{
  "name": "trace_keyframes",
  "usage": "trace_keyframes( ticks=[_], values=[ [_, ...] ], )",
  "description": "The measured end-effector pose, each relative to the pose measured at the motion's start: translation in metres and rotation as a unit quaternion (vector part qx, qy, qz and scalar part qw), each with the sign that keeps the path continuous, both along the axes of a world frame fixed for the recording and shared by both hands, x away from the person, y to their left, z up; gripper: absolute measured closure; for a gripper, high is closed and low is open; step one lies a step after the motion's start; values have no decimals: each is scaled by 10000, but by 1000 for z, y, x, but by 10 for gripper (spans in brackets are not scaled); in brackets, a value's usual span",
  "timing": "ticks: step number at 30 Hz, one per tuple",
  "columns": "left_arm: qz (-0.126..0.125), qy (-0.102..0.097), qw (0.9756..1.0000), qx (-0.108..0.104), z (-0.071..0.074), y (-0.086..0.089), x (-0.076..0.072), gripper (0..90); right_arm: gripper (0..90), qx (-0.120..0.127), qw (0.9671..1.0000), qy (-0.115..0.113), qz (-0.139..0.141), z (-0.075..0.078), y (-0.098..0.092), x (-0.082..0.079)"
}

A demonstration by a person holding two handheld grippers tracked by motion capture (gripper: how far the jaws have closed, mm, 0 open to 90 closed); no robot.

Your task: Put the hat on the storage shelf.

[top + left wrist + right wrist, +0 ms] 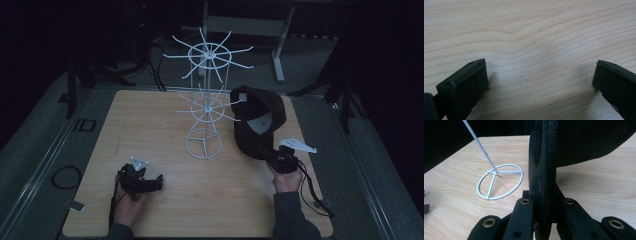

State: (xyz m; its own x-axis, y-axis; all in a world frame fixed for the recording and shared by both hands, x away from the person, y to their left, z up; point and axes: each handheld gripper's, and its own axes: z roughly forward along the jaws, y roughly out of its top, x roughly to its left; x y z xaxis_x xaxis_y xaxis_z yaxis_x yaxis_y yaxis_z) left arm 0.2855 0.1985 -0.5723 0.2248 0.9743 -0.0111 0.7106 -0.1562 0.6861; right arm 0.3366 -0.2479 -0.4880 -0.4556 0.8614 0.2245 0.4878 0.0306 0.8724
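Dark cap (257, 120) is held up off the table, right of centre, by its brim; crown is raised next to the lower ring of arms on the white wire rack (205, 100), w/ one arm tip touching or just inside the cap opening, can't tell which. Right gripper (267, 154) has its jaws closed on the brim edge; in the right gripper view the brim (542, 177) stands on edge between the two jaws, clamped tight. Rack's round base (500, 181) sits on the wood just left of the brim in that view. Left gripper (150, 182) is low over the wooden table (225, 200) at front left, well apart from the cap; jaws spread wide, nothing between them but bare wood grain (536, 50).
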Motion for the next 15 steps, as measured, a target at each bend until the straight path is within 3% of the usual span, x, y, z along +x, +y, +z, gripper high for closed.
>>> trace_keyframes(
  ticks=[15],
  values=[
    [8, -8, 10000, -8, 0, 0, 0, 2, 864, -4, 9999, -131, 15, 9, 0, 2]
  ],
)
